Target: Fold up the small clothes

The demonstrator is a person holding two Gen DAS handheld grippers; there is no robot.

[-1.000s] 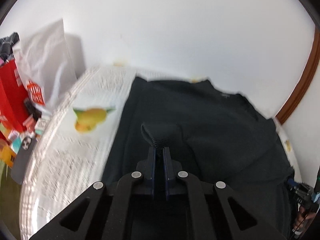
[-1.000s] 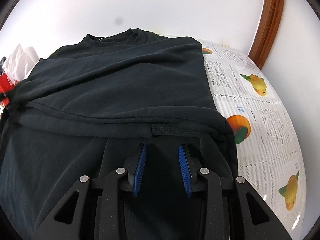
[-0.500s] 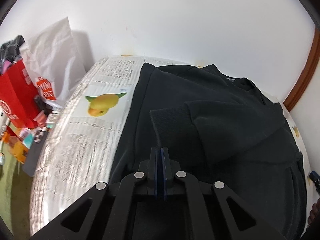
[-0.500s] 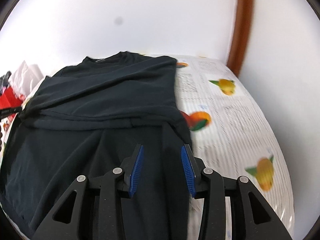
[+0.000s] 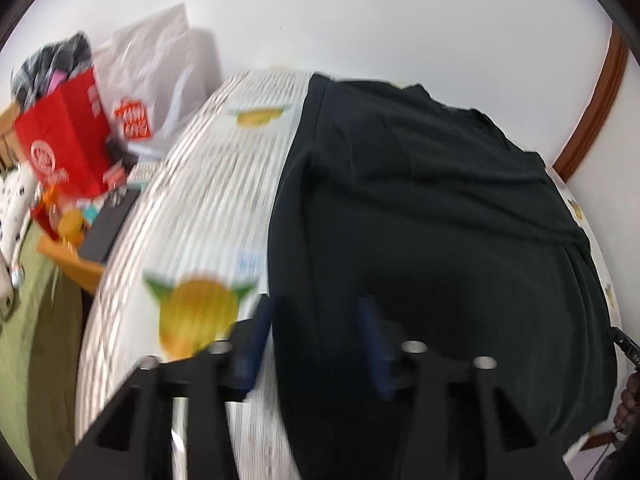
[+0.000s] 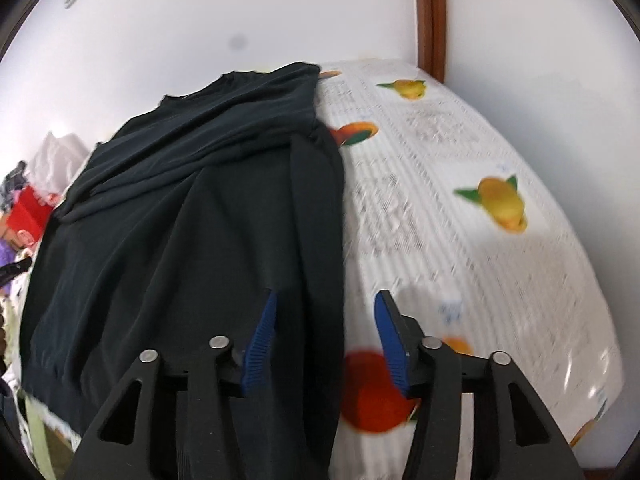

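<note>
Dark clothing, a black top (image 5: 432, 216) with its sleeves folded in, is spread flat on the tabletop (image 6: 460, 208), which is covered by a white cloth printed with fruit. The top's neck is turned toward the far edge by the wall, and its hem lies at the near edge. The left gripper (image 5: 316, 336) is seen above the top's left edge, its jaws having just been opening; they are parted and nothing is grasped. The right gripper (image 6: 326, 336) is held over the top's right edge, its jaws likewise just widened and released, with the garment's border below the gap but not pinched. A red bag (image 5: 64, 140) and a white plastic bag (image 5: 156, 80) are seen beyond the tabletop's left edge.
</note>
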